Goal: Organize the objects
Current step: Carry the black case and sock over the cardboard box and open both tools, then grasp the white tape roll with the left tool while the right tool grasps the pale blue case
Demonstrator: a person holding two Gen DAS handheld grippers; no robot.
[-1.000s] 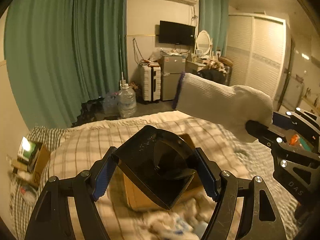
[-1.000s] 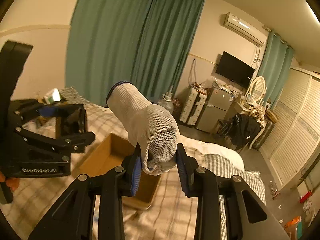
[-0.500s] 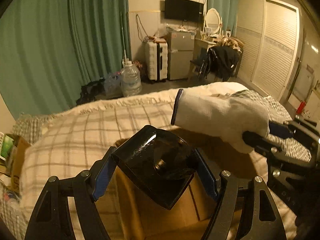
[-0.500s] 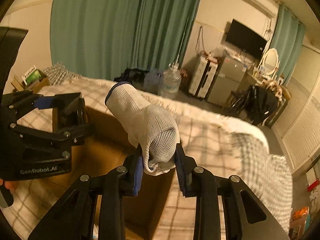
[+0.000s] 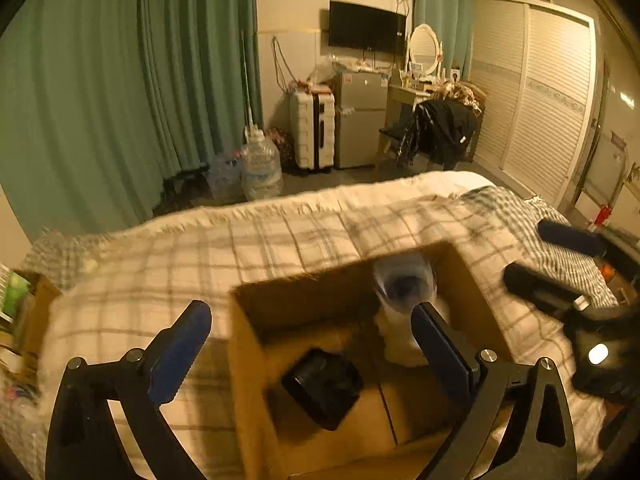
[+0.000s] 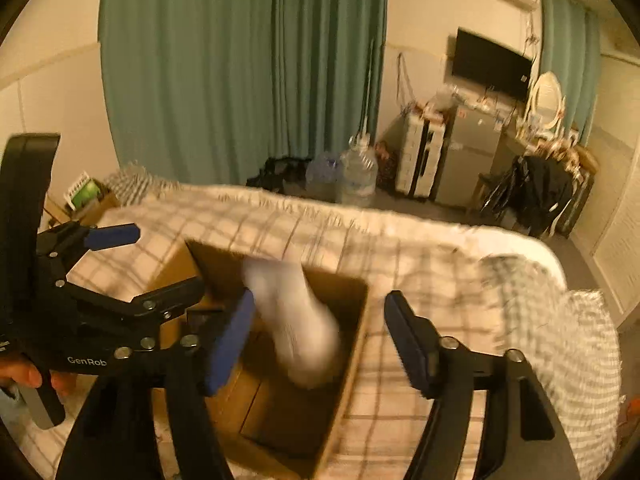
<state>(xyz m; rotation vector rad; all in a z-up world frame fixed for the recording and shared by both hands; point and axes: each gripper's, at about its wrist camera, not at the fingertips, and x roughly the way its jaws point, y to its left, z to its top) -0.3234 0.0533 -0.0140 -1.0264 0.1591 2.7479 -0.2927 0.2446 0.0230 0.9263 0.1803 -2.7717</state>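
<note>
One cardboard box [image 5: 256,360] sat on the plaid bed [image 5: 160,264]; inside lay one knitted white glove [image 6: 304,332] and one glossy black container [image 5: 322,388]; left gripper [image 5: 308,344] and right gripper [image 6: 320,336] both spread, empty.

left wrist: close above cardboard box [image 5: 256,360], facing curtains | right wrist: same, from right | shared: box, bed [image 6: 460,280]
</note>
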